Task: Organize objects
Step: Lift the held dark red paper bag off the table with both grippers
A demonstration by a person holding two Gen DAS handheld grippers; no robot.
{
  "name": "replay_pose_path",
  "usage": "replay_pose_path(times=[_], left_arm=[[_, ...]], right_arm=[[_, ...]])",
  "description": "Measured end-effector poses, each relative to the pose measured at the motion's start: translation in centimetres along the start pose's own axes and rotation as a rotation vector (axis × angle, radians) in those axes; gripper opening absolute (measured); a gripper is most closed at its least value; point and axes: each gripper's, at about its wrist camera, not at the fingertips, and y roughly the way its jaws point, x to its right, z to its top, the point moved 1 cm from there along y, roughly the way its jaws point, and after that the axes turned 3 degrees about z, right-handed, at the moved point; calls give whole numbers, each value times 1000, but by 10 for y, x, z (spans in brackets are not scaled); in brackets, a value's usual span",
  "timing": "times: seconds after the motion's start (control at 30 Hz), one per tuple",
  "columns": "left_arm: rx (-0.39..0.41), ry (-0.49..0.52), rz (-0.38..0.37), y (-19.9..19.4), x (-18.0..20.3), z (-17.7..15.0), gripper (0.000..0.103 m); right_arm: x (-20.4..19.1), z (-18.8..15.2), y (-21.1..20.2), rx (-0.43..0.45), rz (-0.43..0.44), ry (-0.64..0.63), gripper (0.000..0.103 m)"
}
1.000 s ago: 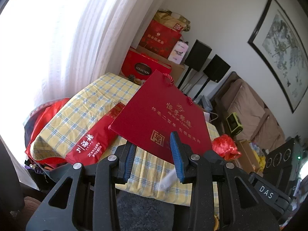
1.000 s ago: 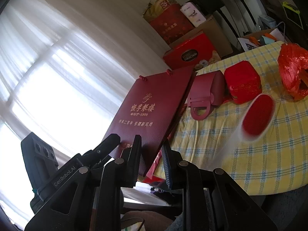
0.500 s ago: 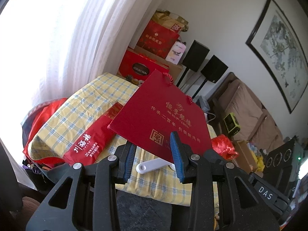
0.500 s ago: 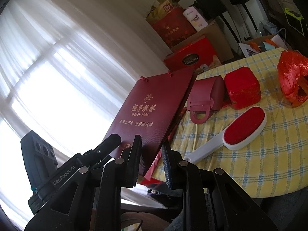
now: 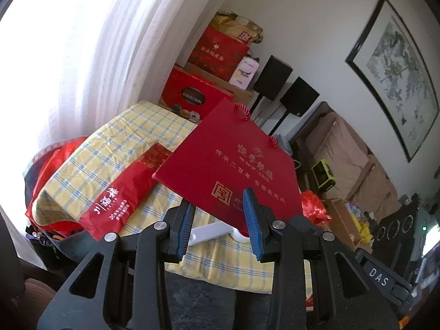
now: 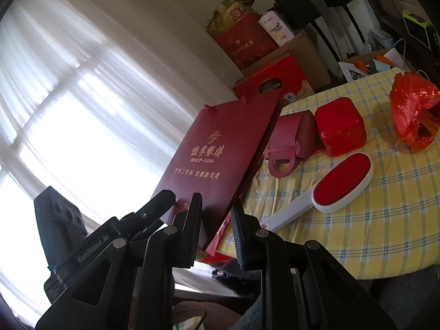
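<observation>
While both claws (image 5: 218, 224) (image 6: 217, 225) clench the gift bag (image 6: 220, 148), only the right view shows the lint brush (image 6: 330, 187) whole.

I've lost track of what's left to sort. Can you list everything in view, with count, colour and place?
Flat gift bag with gold lettering: 1, dark red, held up over the near table edge.
White-handled lint brush: 1, red pad, lying on the checked cloth.
Small handbag: 1, pink, behind the brush.
Cube-shaped box: 1, red, beside the handbag.
Crumpled foil wrap: 1, red, far right of the table.
Long paper bag with white lettering: 1, red, lying left of the gift bag.
Checked tablecloth: 1, yellow and blue.
Right hand-held gripper: black, clamped on the gift bag's corner.
Left hand-held gripper: black with blue pads, at the gift bag's lower edge; grip unclear.
</observation>
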Motion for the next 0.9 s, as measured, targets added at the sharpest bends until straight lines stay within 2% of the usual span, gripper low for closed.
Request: replay_pose_path(times=[0.9], left_arm=[[17, 56, -104, -6, 56, 4, 32]], right_arm=[[-4, 15, -55, 129, -47, -24, 21]])
